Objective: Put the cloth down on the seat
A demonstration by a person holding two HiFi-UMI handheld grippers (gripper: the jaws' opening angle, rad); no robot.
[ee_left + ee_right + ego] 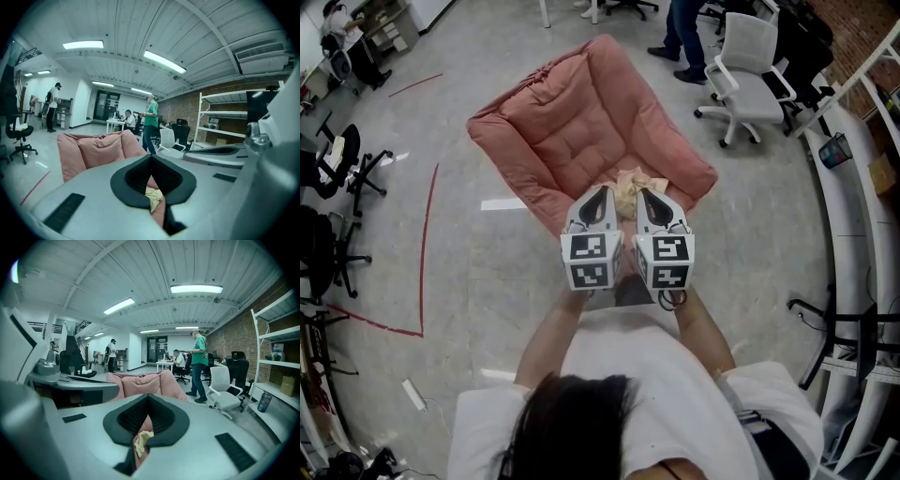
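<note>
A pink cushioned seat (572, 122) sits on the floor ahead of me. A crumpled cream cloth (630, 185) lies on its near edge. My left gripper (602, 190) and right gripper (645, 194) are held side by side above that edge, their tips on either side of the cloth. Both are shut, and nothing shows between the pads. In the left gripper view the left gripper (151, 158) frames the seat (98, 147), with the cloth (153, 197) lower in the gap. The right gripper (148, 398) shows the seat (140, 383) and cloth (140, 440) the same way.
A white office chair (750, 70) stands right of the seat, beside a person's legs (684, 33). Black chairs (337, 159) line the left side. A curved white shelf rail (853, 197) runs along the right. Red tape (422, 244) marks the floor. A person in green (199, 362) stands beyond the seat.
</note>
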